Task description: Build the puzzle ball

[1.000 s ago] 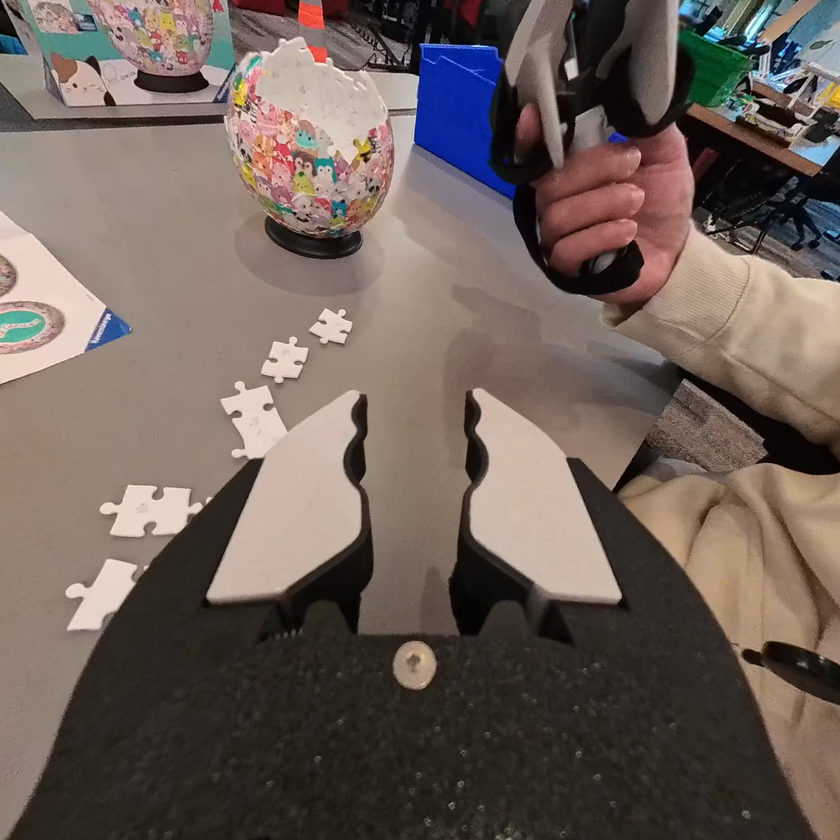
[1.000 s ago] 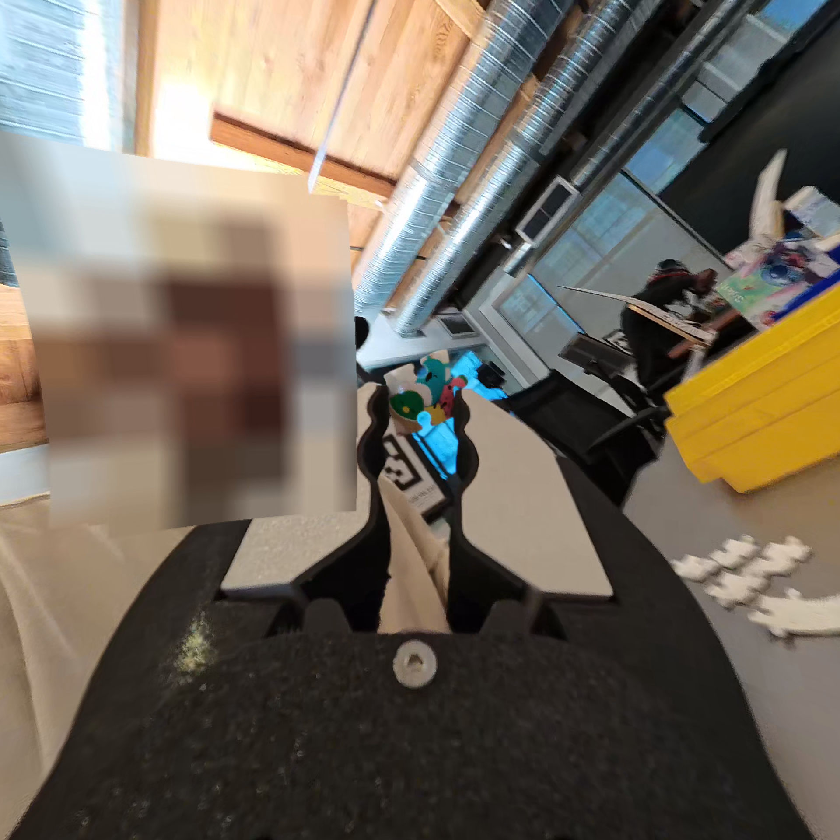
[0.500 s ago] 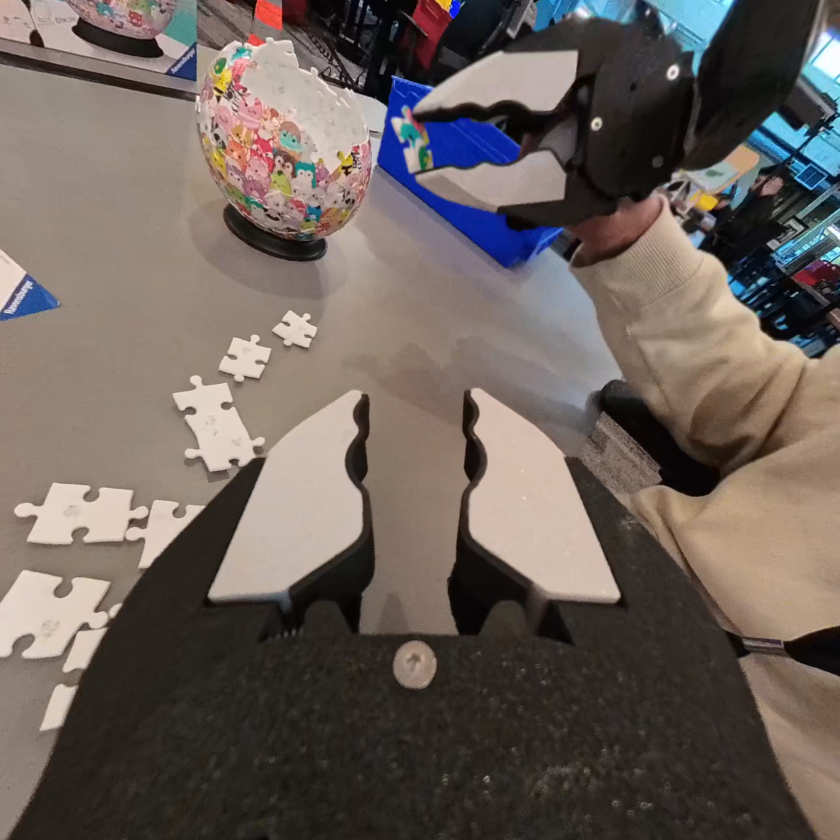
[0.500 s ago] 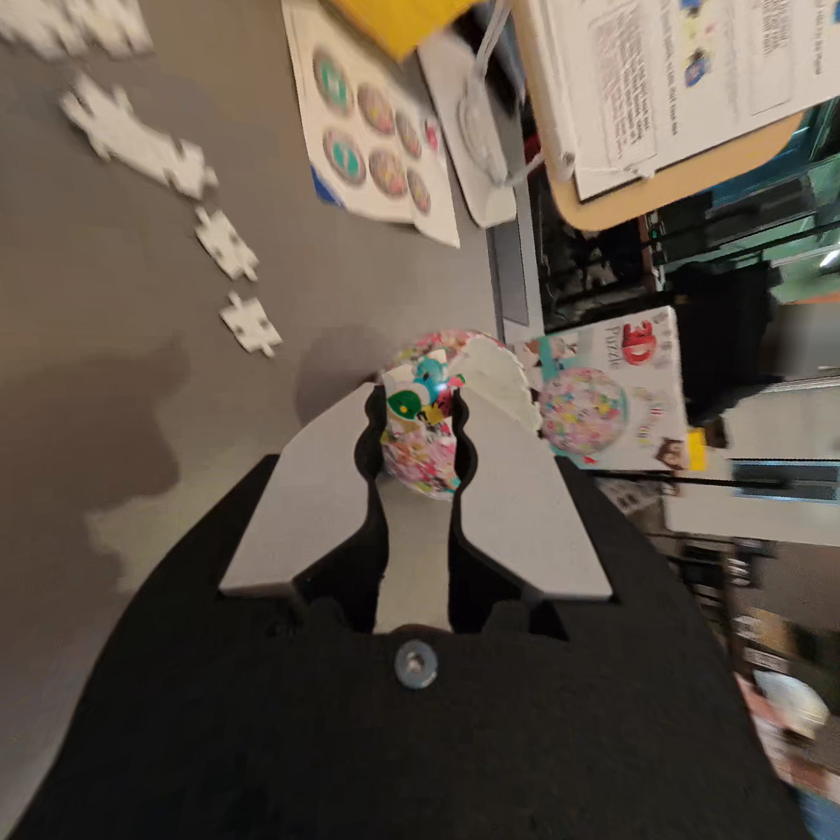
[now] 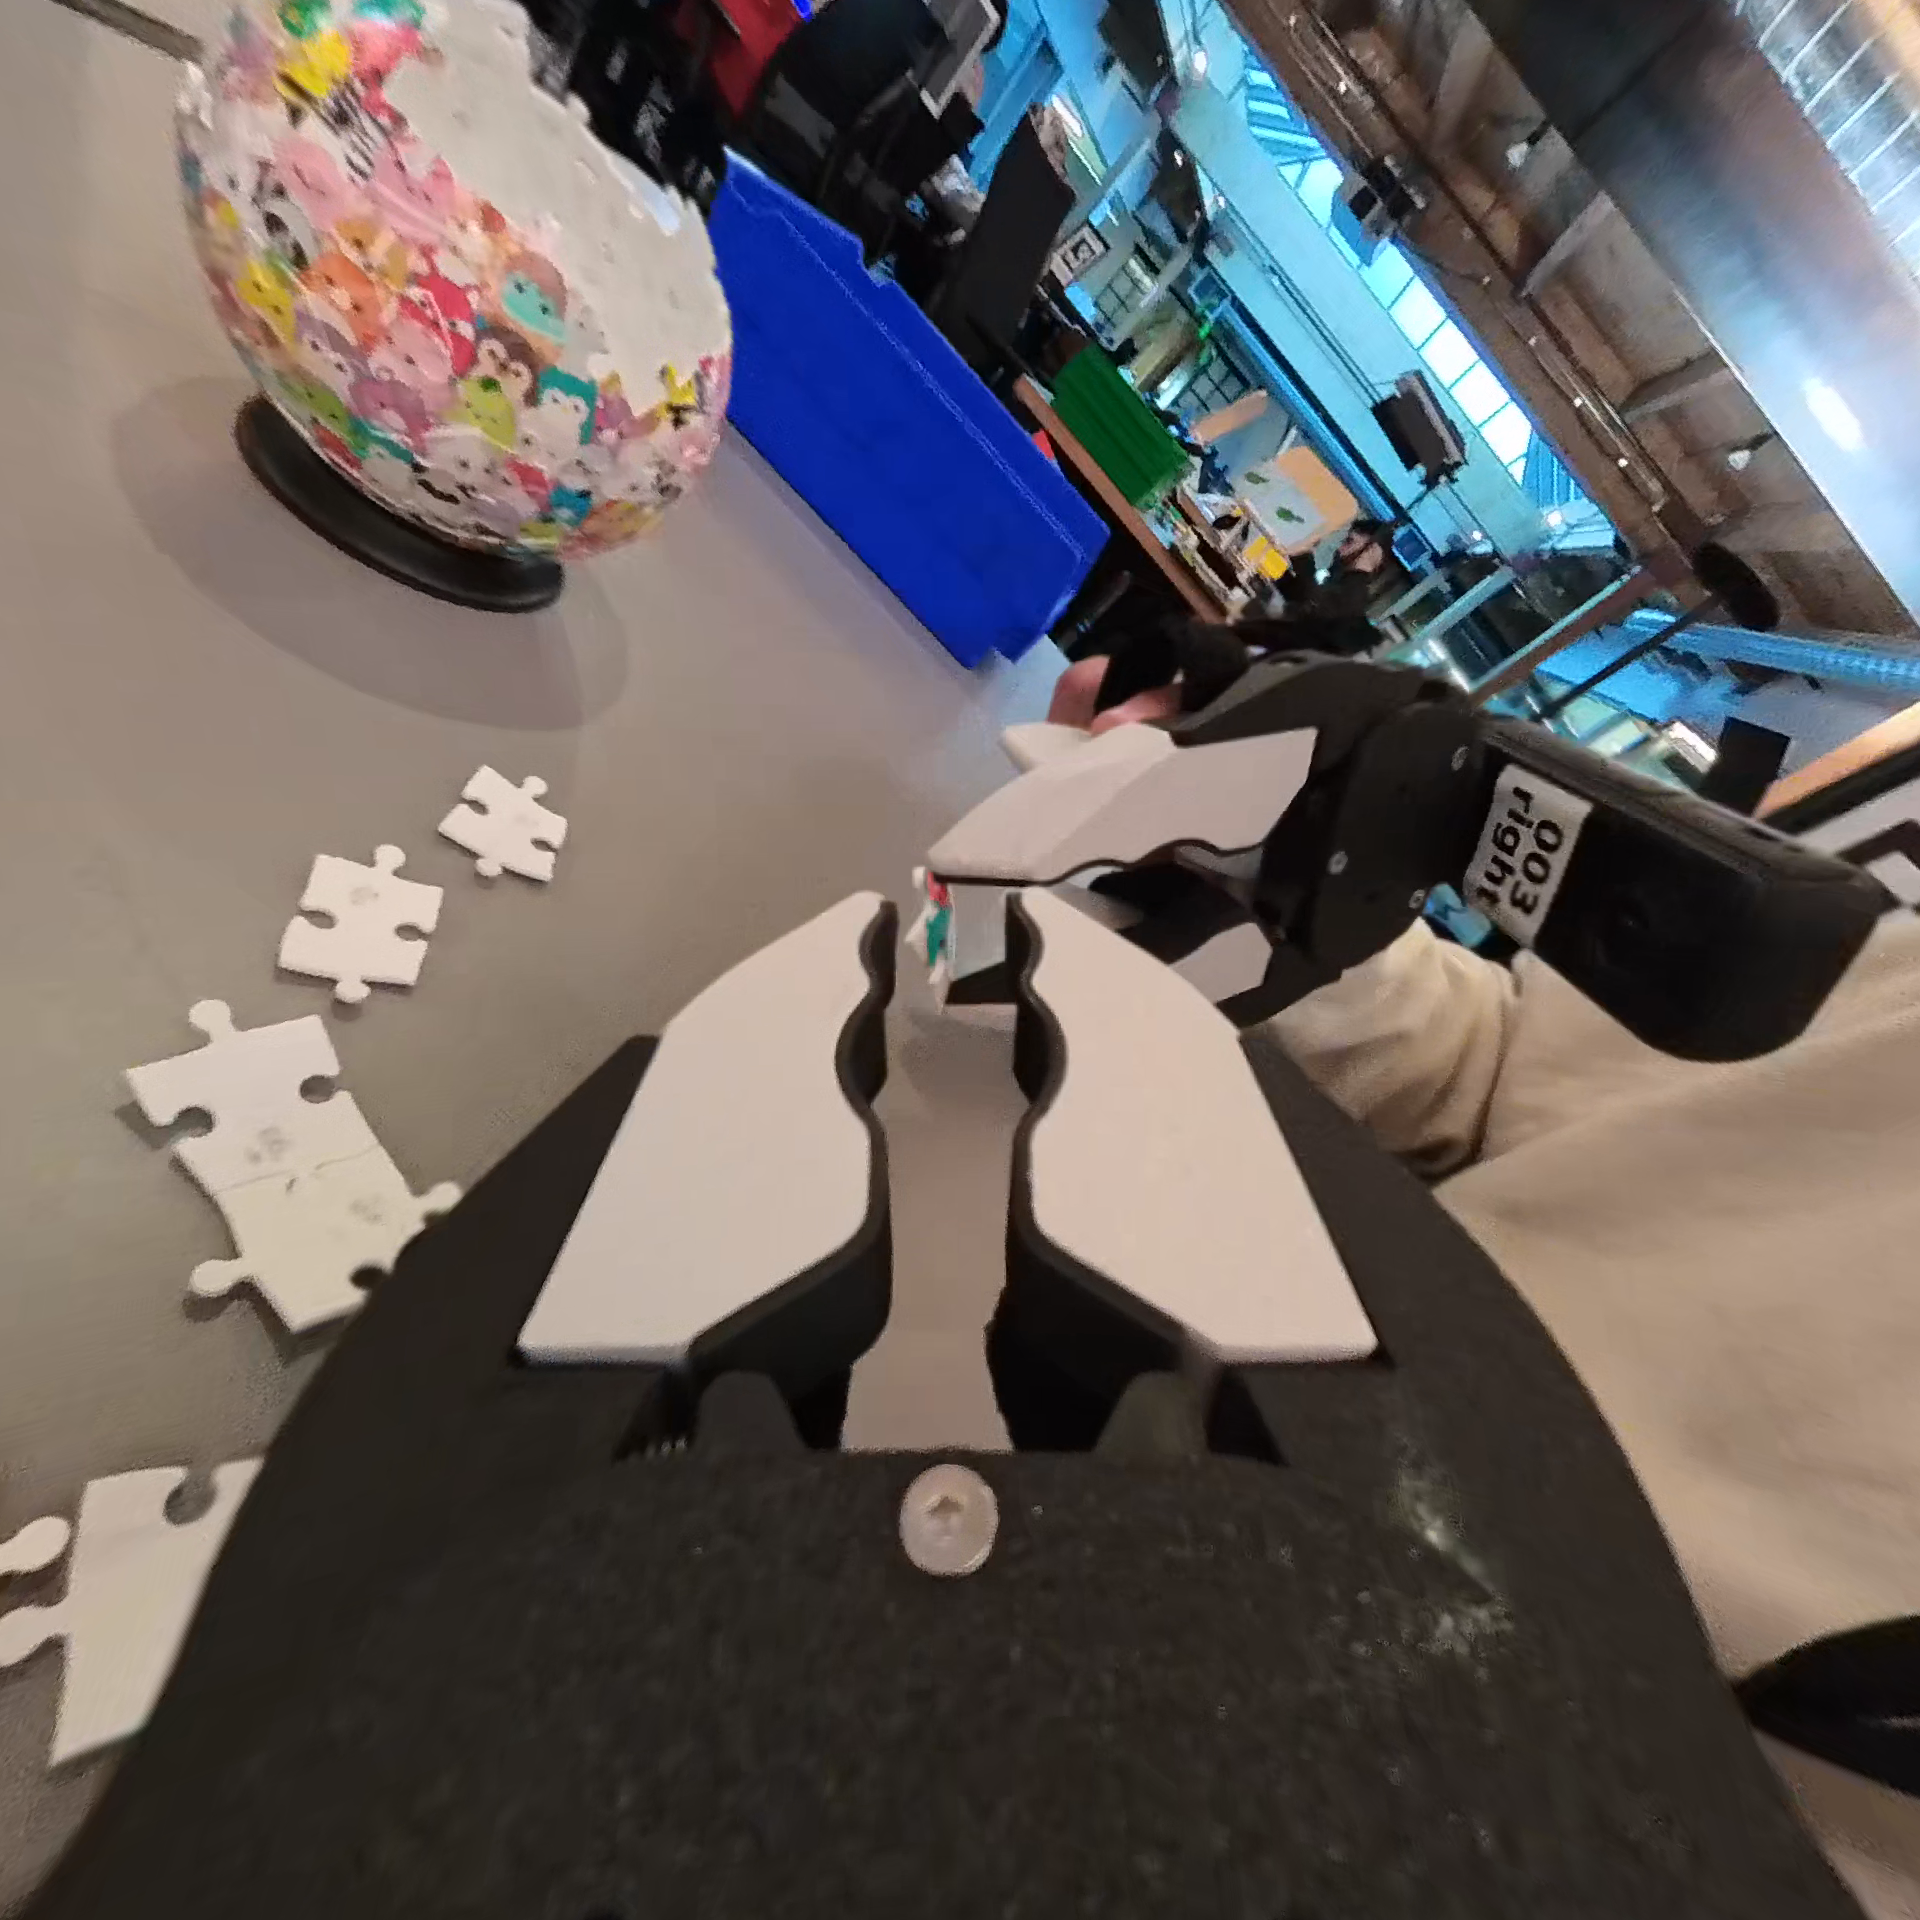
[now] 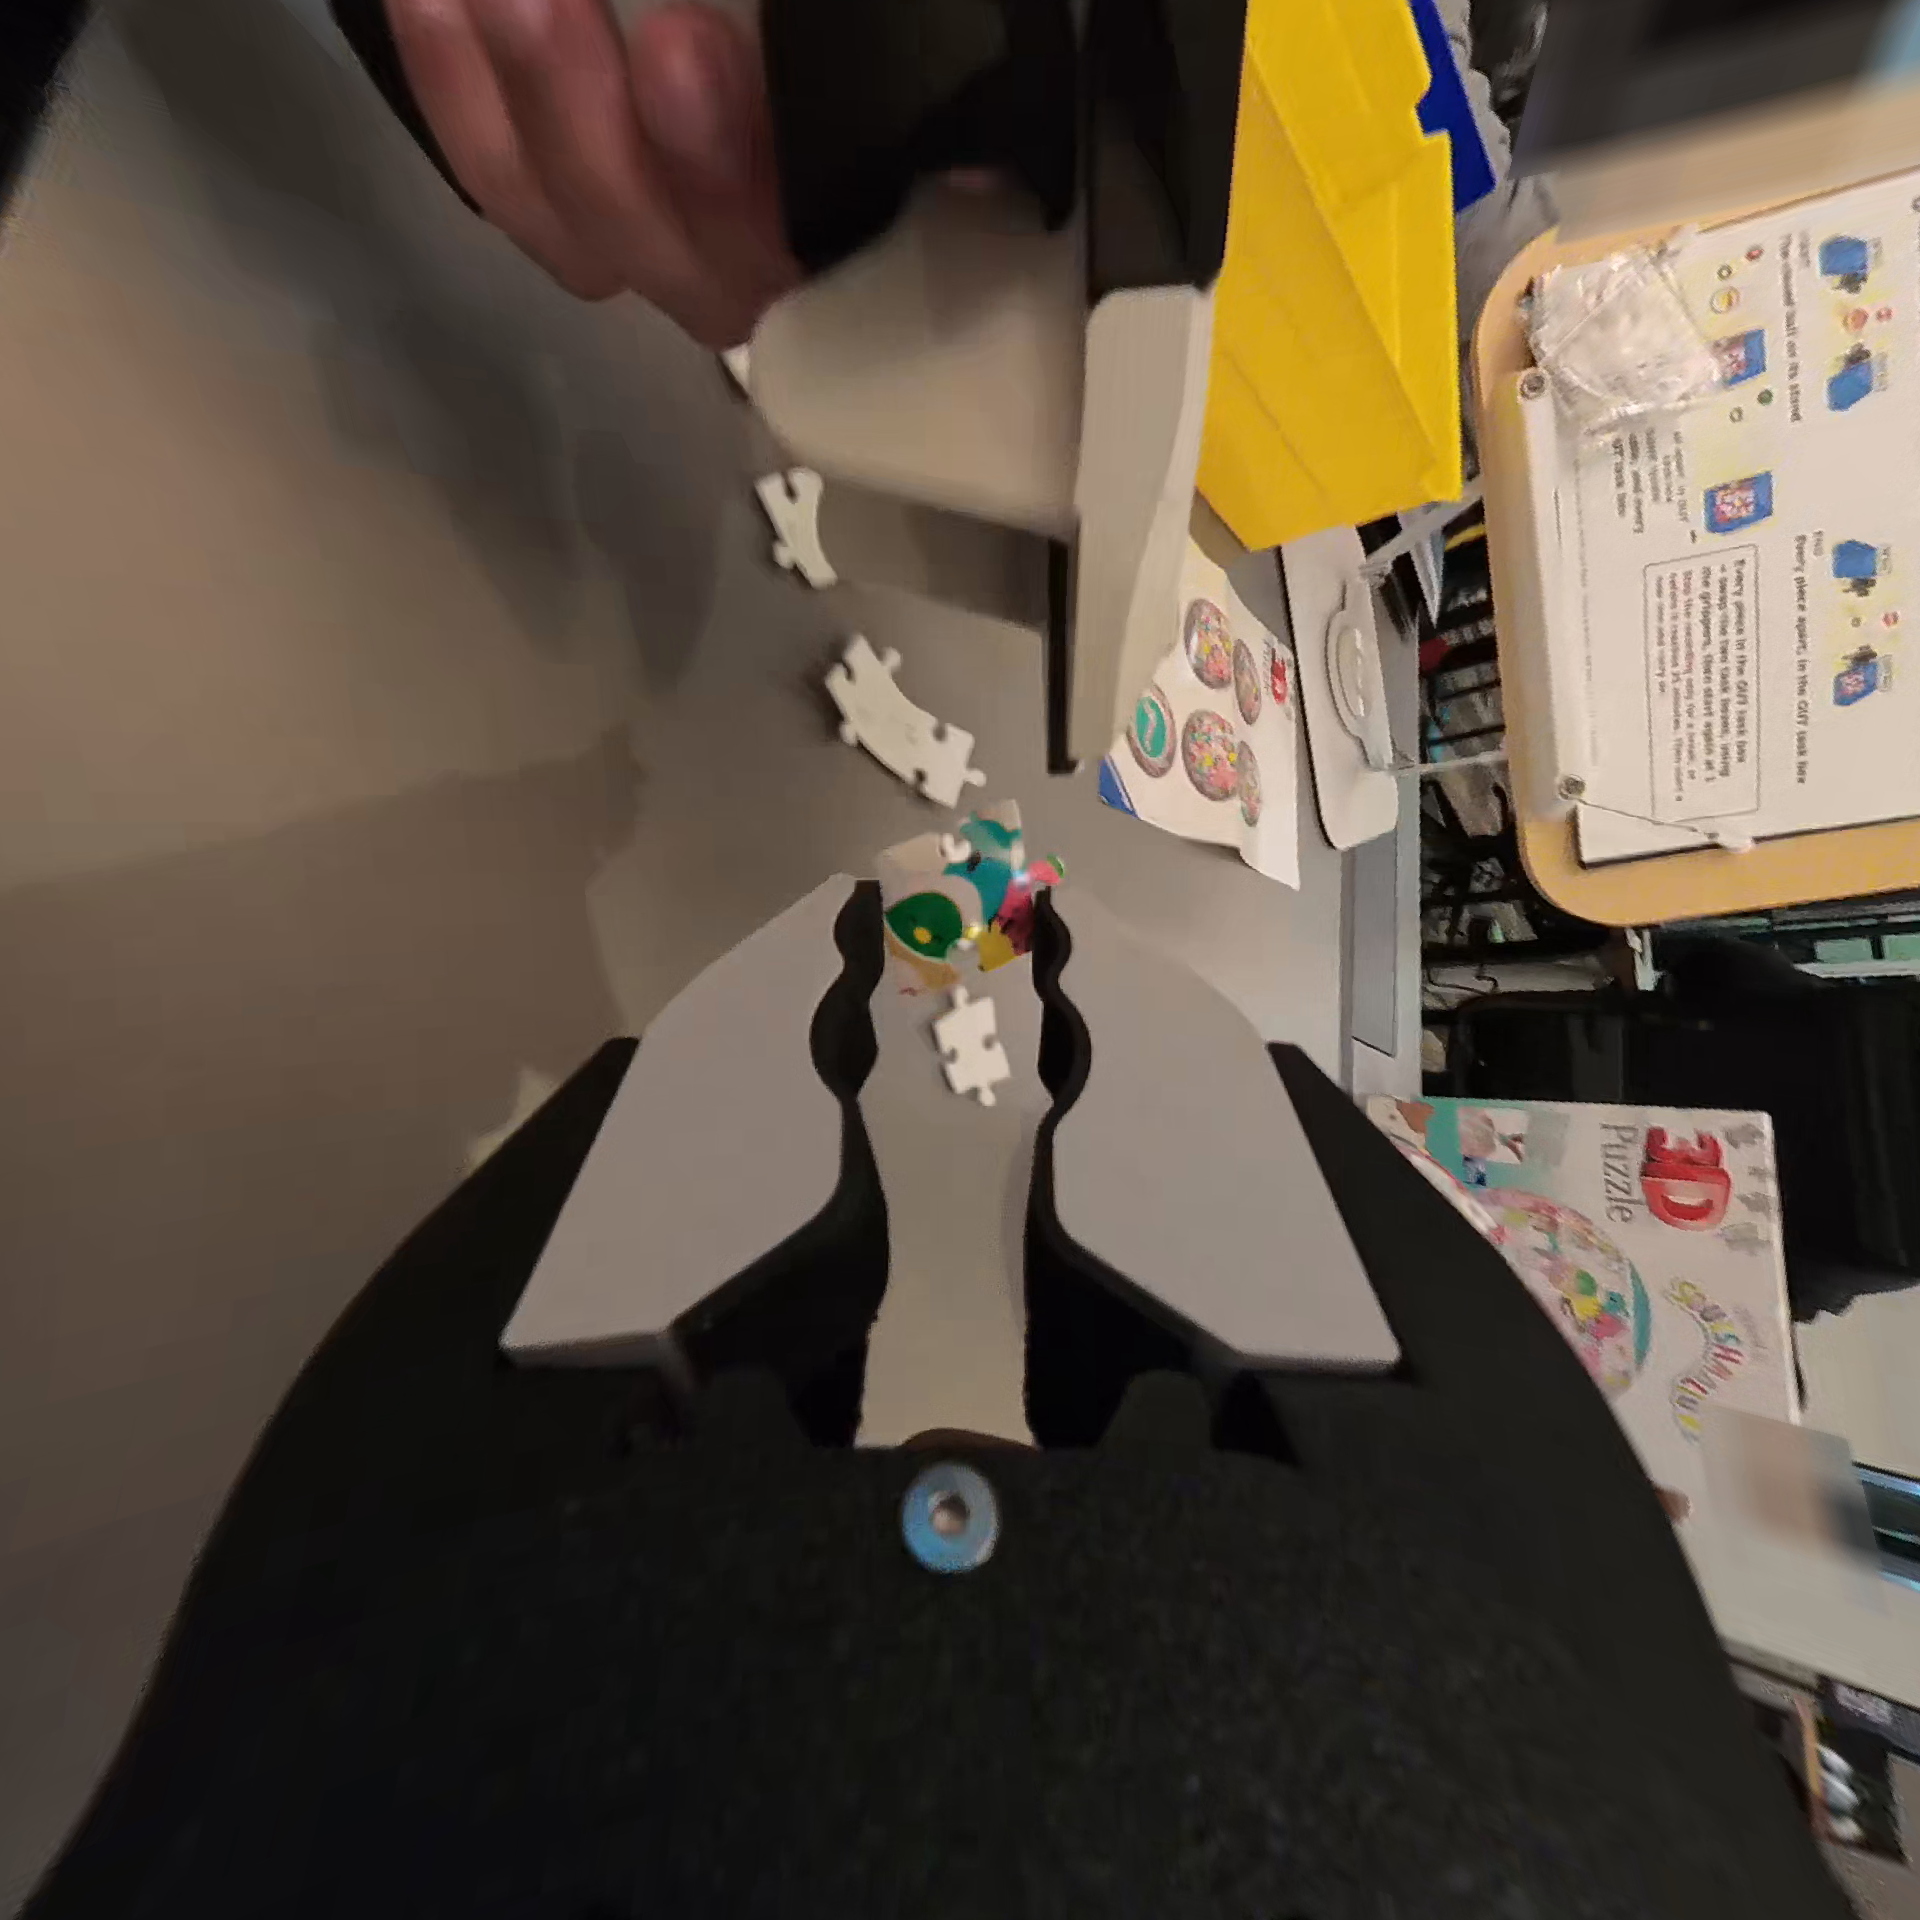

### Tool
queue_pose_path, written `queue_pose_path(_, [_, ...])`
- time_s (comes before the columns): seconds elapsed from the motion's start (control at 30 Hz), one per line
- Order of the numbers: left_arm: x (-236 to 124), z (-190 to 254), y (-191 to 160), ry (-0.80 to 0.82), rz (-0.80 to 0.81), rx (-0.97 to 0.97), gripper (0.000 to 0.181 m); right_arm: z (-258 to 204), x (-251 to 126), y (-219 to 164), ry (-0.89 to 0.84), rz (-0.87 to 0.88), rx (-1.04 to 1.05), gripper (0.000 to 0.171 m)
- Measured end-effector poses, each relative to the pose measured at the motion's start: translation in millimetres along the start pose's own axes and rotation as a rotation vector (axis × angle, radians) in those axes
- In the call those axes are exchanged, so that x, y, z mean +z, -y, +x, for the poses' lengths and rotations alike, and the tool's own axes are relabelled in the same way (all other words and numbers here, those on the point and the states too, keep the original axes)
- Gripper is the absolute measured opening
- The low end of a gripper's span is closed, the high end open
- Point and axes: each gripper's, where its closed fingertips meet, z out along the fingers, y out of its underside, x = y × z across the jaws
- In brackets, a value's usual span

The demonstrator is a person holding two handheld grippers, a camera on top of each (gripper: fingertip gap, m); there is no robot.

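Left wrist view: grey tabletop (image 5: 644, 727) in a busy workshop, shelving and windows behind. Far left, partly built puzzle ball (image 5: 447, 312) upright on a black ring stand (image 5: 384, 530), top open with a jagged rim. Just behind it, a blue bin (image 5: 894, 457). White face-down loose pieces (image 5: 353, 925) strung along the left of the tabletop, some already joined in pairs. Up close, left tongs (image 5: 945, 935) parted with a clear gap, gripping nothing. Just beyond their tips, right tongs (image 5: 940, 883) reaching in from the right, held sideways, clamped on a colourful puzzle piece (image 5: 935, 935) seen nearly edge-on. Cream sleeve (image 5: 1558, 1195) below and behind the right tool.

Right wrist view: same grey tabletop (image 6: 312, 727), scene rolled sideways and blurred by motion. Right tongs (image 6: 951, 914) pinched on the printed puzzle piece (image 6: 961, 914), picture side toward the camera, held at the very tips above the tabletop. White loose pieces (image 6: 904, 727) beyond, one more (image 6: 971, 1044) visible through the gap between the fingers. Above, left tongs (image 6: 1081, 582) pointing down, a hand (image 6: 603, 156) wrapped round the grip; parted or not cannot be told here. On the right, a yellow bin (image 6: 1340, 270), an instruction leaflet (image 6: 1216, 717), a clipboard with printed sheets (image 6: 1704, 520) and the puzzle box (image 6: 1590, 1268).
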Motion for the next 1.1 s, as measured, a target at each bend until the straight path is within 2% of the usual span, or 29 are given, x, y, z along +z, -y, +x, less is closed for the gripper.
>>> queue_pose_path(0.13, [6.4, 10.0, -14.7, -0.047, -0.081, 0.008, 0.019, -14.3, 0.4, 6.4, 0.01, -0.001, -0.044, 0.027])
queue_pose_path(0.3, [9.7, 5.3, -22.7, 0.001, -0.125, 0.061, 0.0, -17.1, -7.0, 7.3, 0.014, 0.005, -0.061, 0.027])
queue_pose_path(0.37, [9.8, 5.4, -22.4, -0.012, -0.133, 0.058, 0.0, -16.9, -10.5, 9.0, 0.015, 0.018, -0.061, 0.027])
queue_pose_path(0.4, [9.1, 4.4, -20.9, -0.009, -0.127, 0.054, 0.003, -15.6, -11.6, 9.4, 0.005, 0.021, -0.066, 0.028])
queue_pose_path(0.47, [7.7, 1.0, -19.2, 0.003, -0.115, 0.041, 0.021, -14.1, -14.0, 10.6, -0.007, 0.028, -0.073, 0.028])
queue_pose_path(0.57, [11.8, 7.0, -23.6, -0.045, -0.14, 0.021, 0.022, -14.6, -14.9, 12.9, -0.008, 0.039, -0.072, 0.028])
queue_pose_path(0.67, [15.1, 14.8, -29.0, -0.086, -0.166, 0.037, 0.002, -16.7, -11.9, 11.9, 0.001, 0.027, -0.069, 0.027])
queue_pose_path(0.77, [14.5, 15.1, -27.5, -0.088, -0.147, 0.013, 0.002, -15.6, -11.9, 11.8, -0.001, 0.06, -0.045, 0.028])
queue_pose_path(0.9, [3.8, 22.6, -7.2, -0.136, -0.003, -0.032, 0.001, 1.9, -24.9, 16.1, -0.005, 0.178, 0.175, 0.023])
queue_pose_path(1.0, [-12.5, 27.6, 15.5, -0.194, 0.144, -0.07, 0.001, 22.4, -32.5, 14.9, 0.004, 0.287, 0.505, 0.025])
queue_pose_path(1.1, [-21.2, 27.9, 24.3, -0.231, 0.203, -0.102, 0.001, 30.2, -37.2, 27.8, 0.09, 0.488, 0.877, 0.022])
